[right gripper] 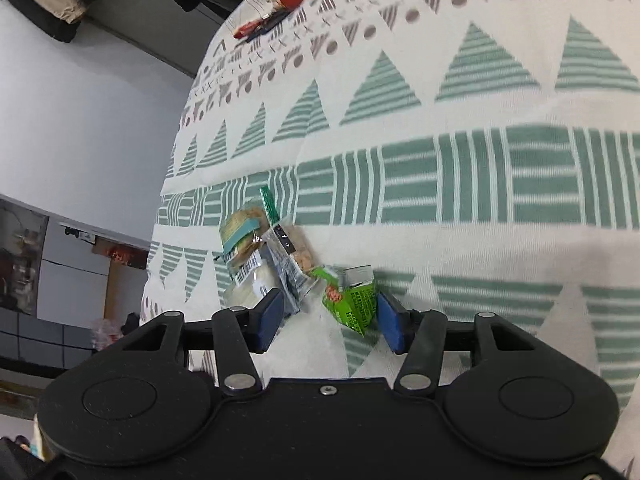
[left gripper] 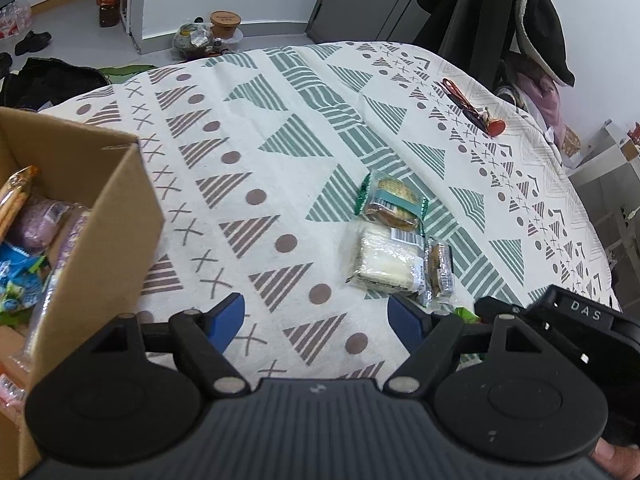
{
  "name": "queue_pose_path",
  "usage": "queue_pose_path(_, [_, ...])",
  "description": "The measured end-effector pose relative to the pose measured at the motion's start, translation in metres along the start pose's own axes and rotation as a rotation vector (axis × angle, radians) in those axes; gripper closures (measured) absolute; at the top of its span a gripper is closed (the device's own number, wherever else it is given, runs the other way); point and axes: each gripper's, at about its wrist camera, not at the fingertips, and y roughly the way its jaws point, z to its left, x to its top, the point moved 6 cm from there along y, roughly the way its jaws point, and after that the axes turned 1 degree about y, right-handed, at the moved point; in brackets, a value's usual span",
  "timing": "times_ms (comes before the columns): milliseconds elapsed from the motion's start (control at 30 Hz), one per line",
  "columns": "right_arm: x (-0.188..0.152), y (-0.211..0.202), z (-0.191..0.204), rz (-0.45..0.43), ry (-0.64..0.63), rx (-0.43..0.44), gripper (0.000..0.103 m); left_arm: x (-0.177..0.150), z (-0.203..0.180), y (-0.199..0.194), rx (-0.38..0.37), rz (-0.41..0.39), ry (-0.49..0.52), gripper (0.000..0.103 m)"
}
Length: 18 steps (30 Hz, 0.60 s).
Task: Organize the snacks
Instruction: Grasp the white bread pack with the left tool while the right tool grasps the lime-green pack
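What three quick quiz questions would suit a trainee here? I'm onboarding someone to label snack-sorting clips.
1. True or false: the left gripper holds a snack.
2. The green packet lies nearest which finger of the right gripper: A) picture-left, B) picture-right?
3. Where are sorted snacks kept?

Key:
1. False; its jaws are open over the bare tablecloth.
2. B; the packet sits between the fingers, the jaws not clamped on it.
3. In the cardboard box; the pile of clear-wrapped snacks remains on the cloth.
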Motion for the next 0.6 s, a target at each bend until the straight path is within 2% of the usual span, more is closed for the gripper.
queue_pose_path(133, [0.000,0.004,-0.001,0.014,0.017,0.004,0.051,0.004,-0.009,0.009,0.000,-0.002,0.010,0.025])
queue_pose_path(300, [0.003,0.010,-0.014,0.031,0.097,0.020,0.051,0.011,-0.020,0.023,0.000,-0.002,0.021,0.025])
queue_pose_path(400, [0.006,0.011,-0.014,0.021,0.091,0.011,0.061,0.014,-0.027,0.032,0.001,0.003,0.028,0.025])
queue_pose_path(433, [0.006,0.013,-0.016,0.022,0.092,0.003,0.072,0.014,-0.030,0.036,0.003,0.003,0.033,0.025])
queue_pose_path(600, [0.009,0.012,-0.017,0.011,0.079,-0.002,0.074,0.017,-0.041,0.054,0.009,0.018,0.044,0.024])
